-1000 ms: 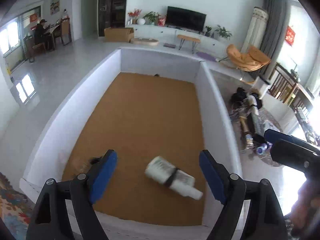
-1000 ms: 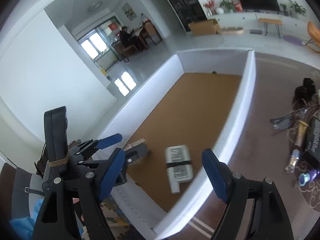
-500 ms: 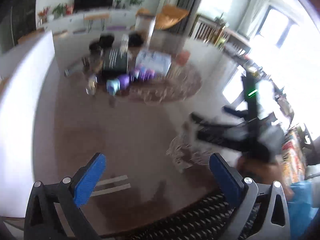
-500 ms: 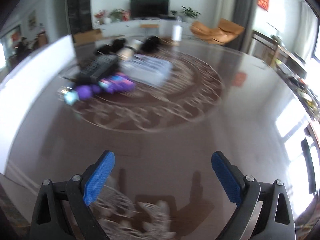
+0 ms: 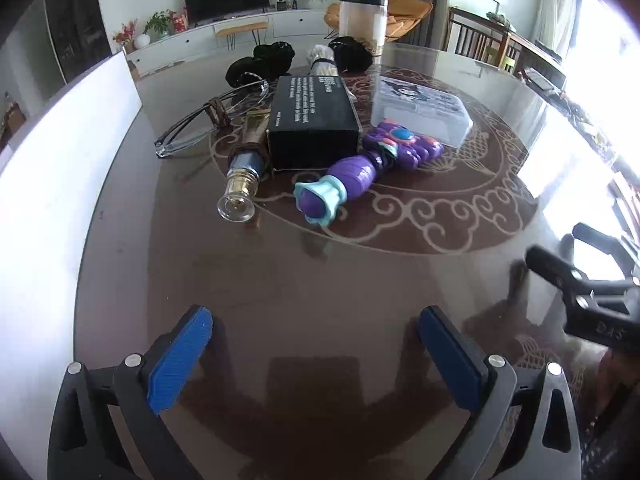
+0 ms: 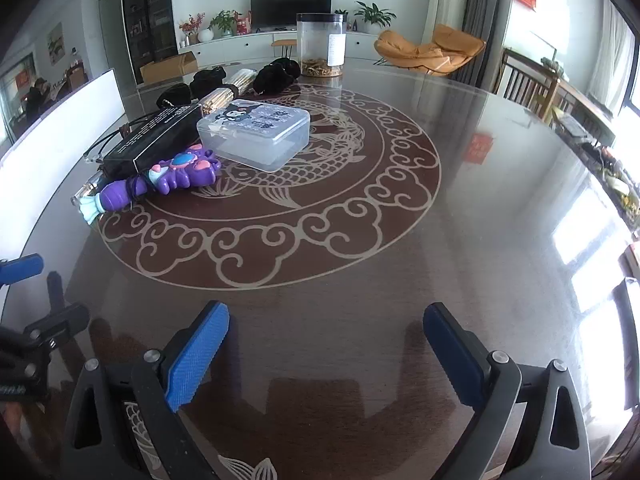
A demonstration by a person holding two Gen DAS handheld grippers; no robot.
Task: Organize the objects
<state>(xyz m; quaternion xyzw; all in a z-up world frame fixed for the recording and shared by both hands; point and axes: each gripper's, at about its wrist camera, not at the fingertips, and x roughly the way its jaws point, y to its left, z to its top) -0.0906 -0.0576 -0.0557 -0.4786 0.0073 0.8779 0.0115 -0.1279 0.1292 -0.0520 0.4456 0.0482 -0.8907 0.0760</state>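
Note:
A pile of objects lies on the round dark table (image 5: 320, 288): a purple toy (image 5: 360, 168) (image 6: 160, 180), a black box (image 5: 312, 120) (image 6: 156, 136), a small glass bottle (image 5: 242, 180), a clear plastic case (image 5: 420, 108) (image 6: 256, 132), glasses (image 5: 208, 120) and black items (image 5: 260, 60). My left gripper (image 5: 316, 356) is open and empty, above bare table in front of the pile. My right gripper (image 6: 326, 356) is open and empty over the table's near part, right of the pile.
The white wall of the box (image 5: 52, 152) (image 6: 64, 120) runs along the table's left side. A clear jar (image 6: 322, 46) (image 5: 362, 20) stands at the far side. The right gripper shows at the right edge of the left wrist view (image 5: 592, 292).
Both grippers swung away from the box, where a white bottle lay on its brown floor, and now face the pile on the table. Both stay open.

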